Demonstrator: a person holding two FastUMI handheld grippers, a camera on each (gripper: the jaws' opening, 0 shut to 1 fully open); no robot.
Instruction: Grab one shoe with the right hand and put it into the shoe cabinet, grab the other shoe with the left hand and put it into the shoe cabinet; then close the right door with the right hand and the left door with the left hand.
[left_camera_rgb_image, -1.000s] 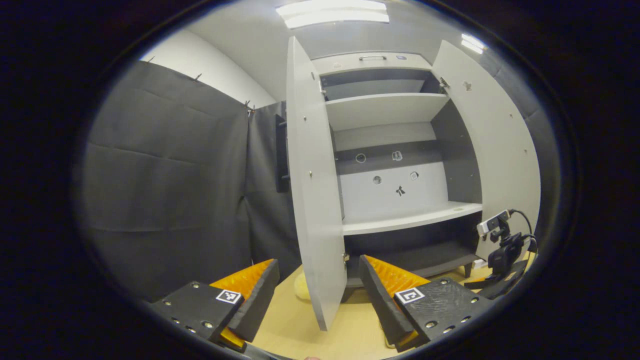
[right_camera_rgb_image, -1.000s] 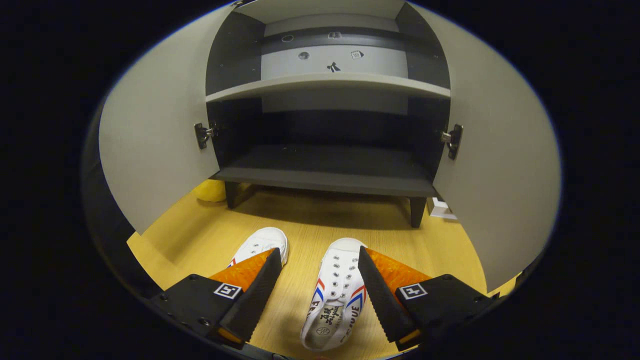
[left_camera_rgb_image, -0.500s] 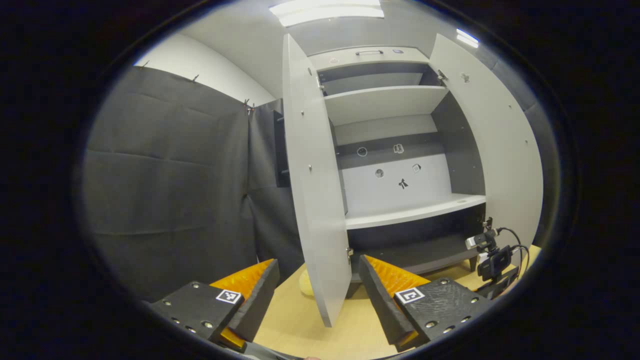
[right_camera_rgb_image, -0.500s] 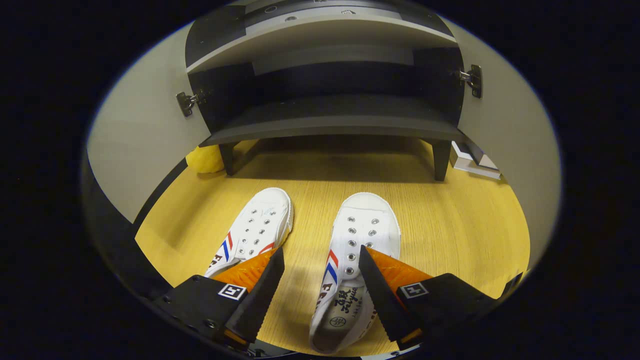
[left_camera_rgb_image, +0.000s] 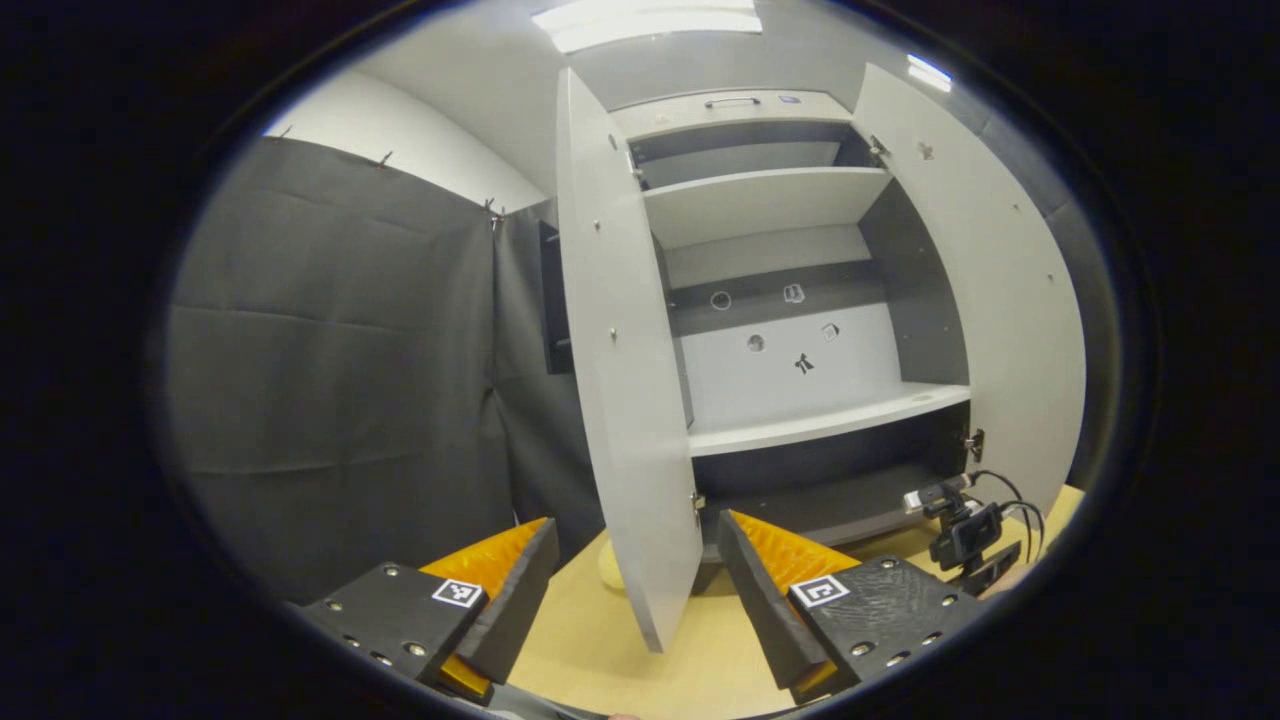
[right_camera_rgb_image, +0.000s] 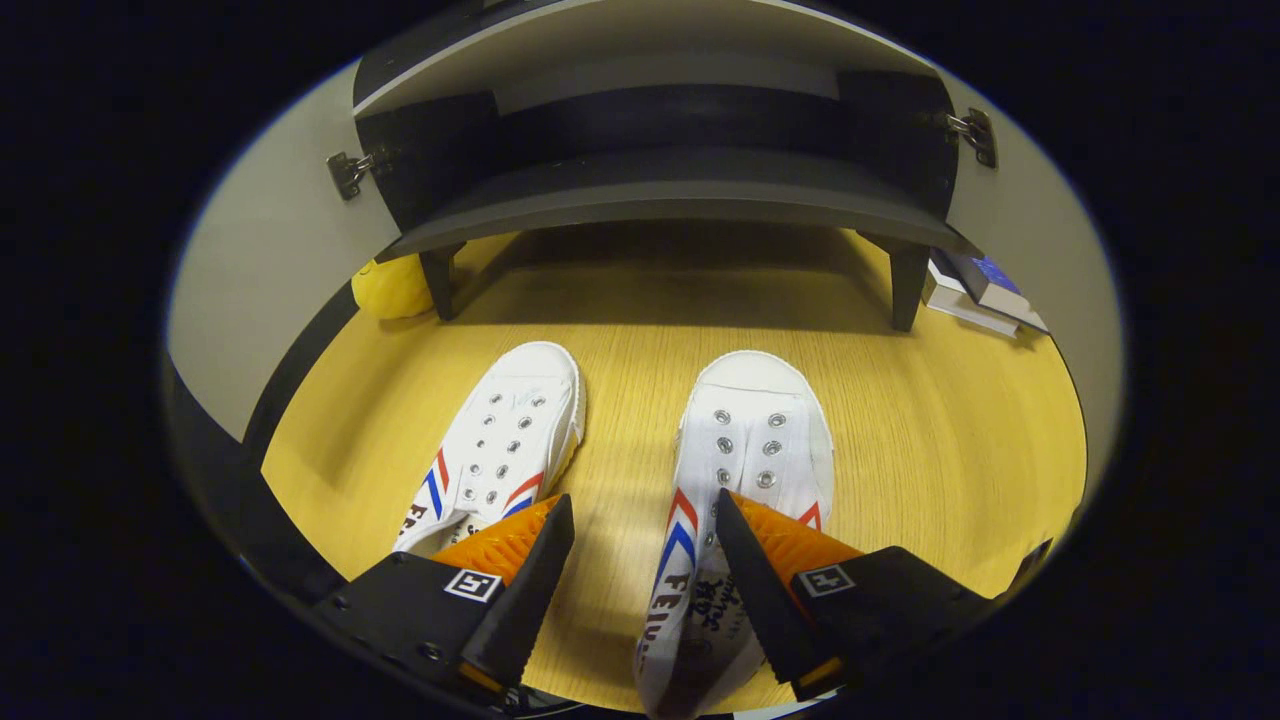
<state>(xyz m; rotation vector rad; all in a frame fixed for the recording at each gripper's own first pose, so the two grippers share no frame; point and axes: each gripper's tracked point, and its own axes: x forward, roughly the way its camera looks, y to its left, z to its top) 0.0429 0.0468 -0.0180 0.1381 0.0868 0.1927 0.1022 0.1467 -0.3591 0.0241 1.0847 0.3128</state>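
Two white canvas shoes with red and blue stripes lie side by side on the wooden floor, toes toward the cabinet: the left shoe (right_camera_rgb_image: 500, 440) and the right shoe (right_camera_rgb_image: 745, 470). My right gripper (right_camera_rgb_image: 640, 520) hangs open over them, its right finger above the right shoe's side and its left finger over the left shoe's heel end. The shoe cabinet (left_camera_rgb_image: 790, 330) stands with both doors open, the left door (left_camera_rgb_image: 620, 380) edge-on and the right door (left_camera_rgb_image: 990, 300) swung wide. My left gripper (left_camera_rgb_image: 640, 550) is open and holds nothing, facing the left door's edge.
A yellow round object (right_camera_rgb_image: 390, 285) lies by the cabinet's left leg. Books (right_camera_rgb_image: 975, 285) are stacked on the floor by its right leg. The cabinet's dark bottom shelf (right_camera_rgb_image: 660, 195) is bare. The right gripper's camera and cable (left_camera_rgb_image: 965, 525) show low at the right in the left gripper view.
My right gripper has dropped lower and nearer the shoes, tilting down so less of the cabinet shows. In the left gripper view the other gripper has sunk lower; the left gripper has barely shifted.
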